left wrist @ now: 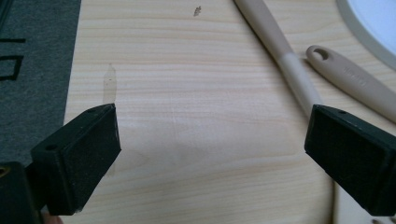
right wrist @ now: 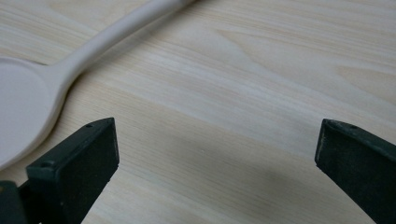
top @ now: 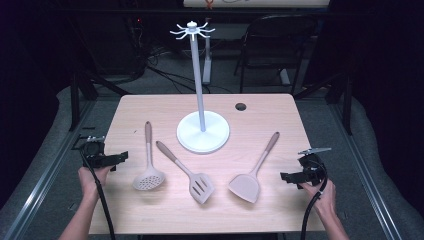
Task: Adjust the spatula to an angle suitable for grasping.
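Left hand-held gripper (top: pixel 119 158) and right hand-held gripper (top: pixel 284 176): both spread wide, holding nothing, at opposite edges of the pale wooden worktop (top: pixel 150 107).
Between them lay a beige round perforated skimmer (top: pixel 148 167) nearest the left one, a beige slotted turner (top: pixel 189 172) in the middle, and a beige solid spatula (top: pixel 252 175) just beside the right one; a white hook-topped utensil stand (top: pixel 202 131) stood behind.

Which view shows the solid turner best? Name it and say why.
The high view: the whole solid turner lies there, blade near the right tongs, handle pointing toward the stand. The right gripper view gives only part of its blade and handle, close up. The left gripper view adds nothing on it.
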`<action>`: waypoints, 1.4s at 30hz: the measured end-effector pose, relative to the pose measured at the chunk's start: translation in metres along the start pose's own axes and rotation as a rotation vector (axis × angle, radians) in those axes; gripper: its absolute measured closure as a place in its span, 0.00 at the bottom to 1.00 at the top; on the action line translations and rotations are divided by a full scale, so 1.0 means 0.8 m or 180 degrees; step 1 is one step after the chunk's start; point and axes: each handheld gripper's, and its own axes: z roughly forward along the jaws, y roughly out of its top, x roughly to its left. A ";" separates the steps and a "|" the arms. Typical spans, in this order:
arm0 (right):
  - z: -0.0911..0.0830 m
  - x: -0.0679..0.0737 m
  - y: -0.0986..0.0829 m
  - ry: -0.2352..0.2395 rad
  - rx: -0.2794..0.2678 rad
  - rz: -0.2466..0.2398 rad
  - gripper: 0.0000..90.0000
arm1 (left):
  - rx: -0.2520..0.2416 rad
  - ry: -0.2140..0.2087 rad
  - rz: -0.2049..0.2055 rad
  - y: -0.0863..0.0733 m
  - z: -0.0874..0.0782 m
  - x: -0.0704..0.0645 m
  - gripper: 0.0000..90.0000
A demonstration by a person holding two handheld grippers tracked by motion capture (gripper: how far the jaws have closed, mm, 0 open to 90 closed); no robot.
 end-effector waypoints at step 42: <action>0.072 0.103 0.062 0.0085 0.0299 -0.0039 0.39 | 0.0150 0.0034 0.0347 0.004 0.001 -0.044 0.03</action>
